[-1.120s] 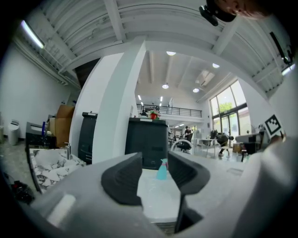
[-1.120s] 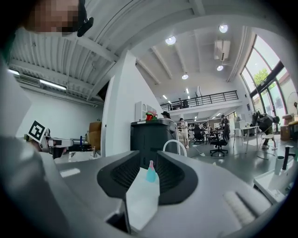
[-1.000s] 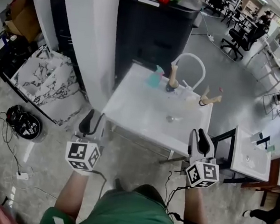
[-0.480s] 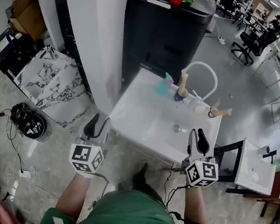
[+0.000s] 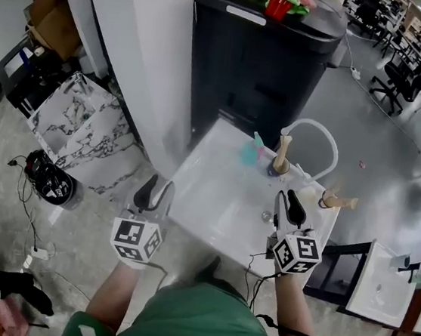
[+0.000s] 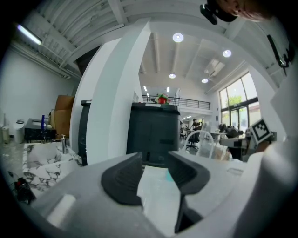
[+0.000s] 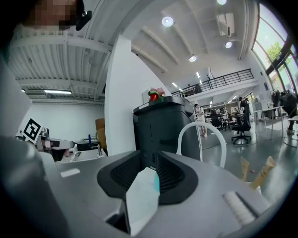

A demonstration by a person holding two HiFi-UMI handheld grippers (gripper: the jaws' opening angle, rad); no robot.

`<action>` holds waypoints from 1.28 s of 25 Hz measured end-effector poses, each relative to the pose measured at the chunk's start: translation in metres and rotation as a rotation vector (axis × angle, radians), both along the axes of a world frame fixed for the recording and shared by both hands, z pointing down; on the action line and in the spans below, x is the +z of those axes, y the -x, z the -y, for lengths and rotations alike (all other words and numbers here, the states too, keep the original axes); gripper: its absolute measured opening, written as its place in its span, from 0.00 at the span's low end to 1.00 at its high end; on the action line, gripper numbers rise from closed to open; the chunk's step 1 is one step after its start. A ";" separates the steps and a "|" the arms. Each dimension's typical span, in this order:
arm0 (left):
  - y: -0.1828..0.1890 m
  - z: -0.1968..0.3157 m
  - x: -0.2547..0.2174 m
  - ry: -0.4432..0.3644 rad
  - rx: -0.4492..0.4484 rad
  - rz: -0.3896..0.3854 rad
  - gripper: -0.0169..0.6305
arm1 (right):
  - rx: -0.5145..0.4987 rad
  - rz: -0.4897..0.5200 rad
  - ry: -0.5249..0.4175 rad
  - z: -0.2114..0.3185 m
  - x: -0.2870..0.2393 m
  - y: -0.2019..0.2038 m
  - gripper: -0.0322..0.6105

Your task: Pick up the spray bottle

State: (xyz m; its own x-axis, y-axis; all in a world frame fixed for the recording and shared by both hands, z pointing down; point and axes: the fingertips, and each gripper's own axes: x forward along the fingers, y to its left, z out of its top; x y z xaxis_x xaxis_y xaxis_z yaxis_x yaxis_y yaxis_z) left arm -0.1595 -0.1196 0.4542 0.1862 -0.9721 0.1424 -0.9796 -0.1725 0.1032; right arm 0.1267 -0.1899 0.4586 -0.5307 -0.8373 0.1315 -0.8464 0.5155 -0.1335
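place: open office-workshop hall | signs: office chairs point(image 7: 241, 126), tall windows point(image 7: 275, 44) — black cabinet point(image 5: 260, 71), mezzanine railing point(image 7: 219, 82)

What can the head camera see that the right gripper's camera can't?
Only the head view shows the marble slab and the person's green shirt. Only the right gripper view shows the ceiling lights and a balcony railing. Both show the black cabinet, the white curved faucet and the teal spray bottle, which is just a sliver in the gripper view.

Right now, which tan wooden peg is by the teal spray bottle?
The upright tan wooden peg beside the teal spray bottle; the other peg tilts.
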 end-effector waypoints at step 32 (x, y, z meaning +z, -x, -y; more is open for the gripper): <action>0.021 0.145 0.089 0.204 0.108 -0.027 0.29 | -0.047 -0.135 0.192 0.195 0.116 0.069 0.33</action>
State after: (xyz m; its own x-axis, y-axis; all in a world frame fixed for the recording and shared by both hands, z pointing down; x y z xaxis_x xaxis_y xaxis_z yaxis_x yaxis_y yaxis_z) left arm -0.1807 -0.2646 0.5428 0.2937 -0.8980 0.3276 -0.9531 -0.2488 0.1724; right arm 0.0577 -0.3846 0.5748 -0.5351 -0.7652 0.3580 -0.8391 0.5305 -0.1204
